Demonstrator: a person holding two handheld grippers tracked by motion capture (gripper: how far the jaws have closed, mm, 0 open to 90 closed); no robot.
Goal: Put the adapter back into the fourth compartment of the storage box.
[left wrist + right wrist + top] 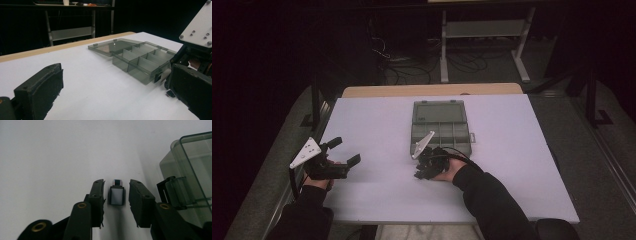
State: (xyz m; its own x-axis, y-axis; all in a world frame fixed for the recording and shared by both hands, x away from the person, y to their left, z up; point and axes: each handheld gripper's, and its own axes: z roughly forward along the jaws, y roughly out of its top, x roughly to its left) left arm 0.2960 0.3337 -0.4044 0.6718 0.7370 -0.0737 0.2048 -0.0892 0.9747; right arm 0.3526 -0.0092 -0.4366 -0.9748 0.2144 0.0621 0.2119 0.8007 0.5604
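**Right Claw Positioned Around Small Adapter Beside Open Compartment Box**

Left side: the left claw [343, 151] is held in the person's left hand [314, 180] above the white desk [377, 125], near its left edge. Its jaws stand wide apart with nothing between them. In the left gripper view one padded jaw rises at lower left, with bare desk surface ahead of it.

Centre: the right claw [116, 195] points down at the desk, just in front of the box. A small adapter [116, 194], dark-bodied with a pale face and a metal plug end, lies flat on the desk between the two jaws. A narrow gap shows on each side of it; the pads do not press on it. The jaws are apart but close-set around the part. The grey three-cornered plate [423, 144] sits tilted on top of this claw.

Right side: a smoke-tinted transparent compartment box [441, 132] rests on the desk with its lid [439, 111] folded open and flat behind it. Its front latch [178, 192] lies just beside the right claw's outer jaw. The compartments visible in the left gripper view appear unoccupied.
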